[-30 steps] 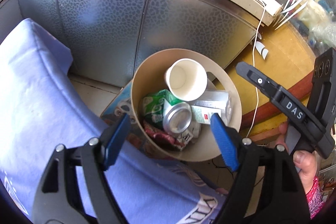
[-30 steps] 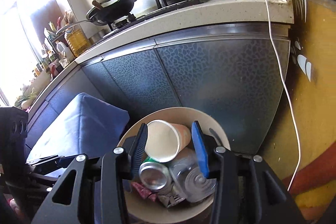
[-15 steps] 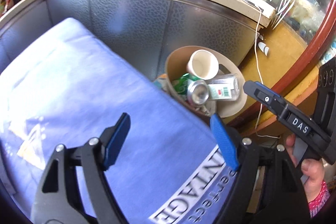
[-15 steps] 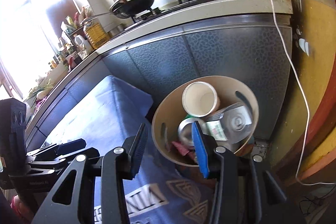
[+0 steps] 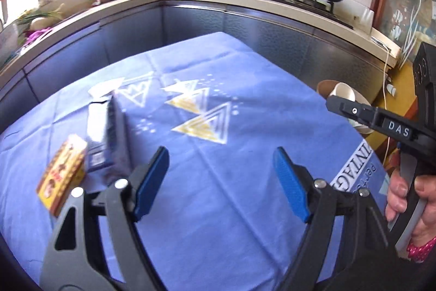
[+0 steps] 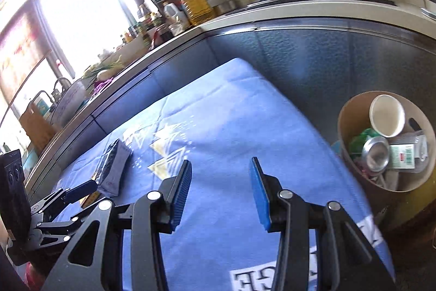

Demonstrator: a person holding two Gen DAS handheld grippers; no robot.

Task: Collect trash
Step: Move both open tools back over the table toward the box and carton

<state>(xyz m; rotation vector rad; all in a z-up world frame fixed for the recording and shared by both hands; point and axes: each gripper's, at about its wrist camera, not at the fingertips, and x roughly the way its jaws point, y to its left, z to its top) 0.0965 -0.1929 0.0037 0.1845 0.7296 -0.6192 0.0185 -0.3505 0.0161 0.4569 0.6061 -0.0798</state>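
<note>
- The left gripper (image 5: 220,182) hangs over the blue tablecloth (image 5: 245,209) with its jaws spread wide and nothing between the blue pads (image 5: 151,182). It is free to take the next piece.
- The right gripper (image 6: 220,192) is also released, its jaws parted about halfway and empty, over the middle of the cloth.
- The trash left on the table lies at the left gripper's side: a yellow and brown carton (image 5: 61,179) nearest, and just beyond it, touching or nearly so, a taller blue and white carton (image 5: 105,135).
- My judgement: the step in hand is the reach for one of these cartons, best done by the left gripper since it is closest.
- Line the pads up across the carton's narrow faces, come down so both pads straddle it, and close only once the box sits square between them. A corner grip would likely let it twist out.
- Take the yellow carton first, lest the jaws knock the blue one aside.
- Further off, beside the table's right edge, stands the round tan bin (image 6: 351,127), already holding a paper cup (image 6: 387,119) and a crushed can (image 6: 377,153).
</note>
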